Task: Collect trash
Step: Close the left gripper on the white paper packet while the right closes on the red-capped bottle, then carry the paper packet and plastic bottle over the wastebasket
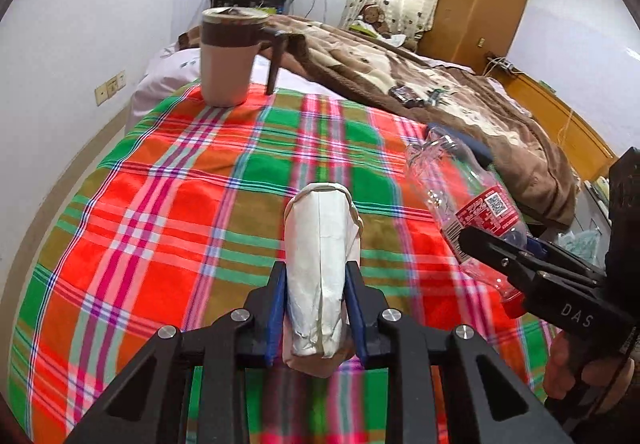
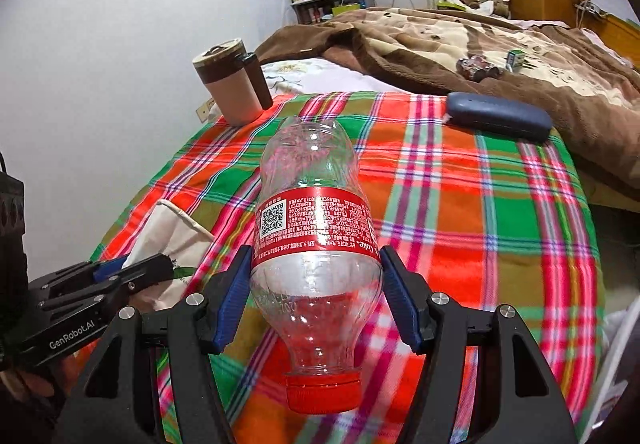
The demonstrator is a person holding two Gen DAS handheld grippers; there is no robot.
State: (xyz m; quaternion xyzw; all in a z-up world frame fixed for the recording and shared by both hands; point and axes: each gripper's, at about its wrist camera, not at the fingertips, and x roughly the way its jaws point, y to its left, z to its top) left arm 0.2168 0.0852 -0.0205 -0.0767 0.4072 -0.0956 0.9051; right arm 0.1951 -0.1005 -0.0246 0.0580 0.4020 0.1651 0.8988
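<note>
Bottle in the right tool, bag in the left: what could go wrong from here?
1. The empty plastic bottle is pinched across its smooth, thin body, so it could buckle or slip out of the right tool.
2. The left tool squeezes the paper bag flat; it would probably need opening before the bottle can go in.

Mug (image 2: 232, 84) on plaid cloth (image 2: 460, 204), case (image 2: 498, 117) far right of it

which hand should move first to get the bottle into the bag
Right, probably. Its tongs grip the empty bottle, cap toward the camera, beside the white bag pinched in the left tongs. The left need only hold the bag.
</note>
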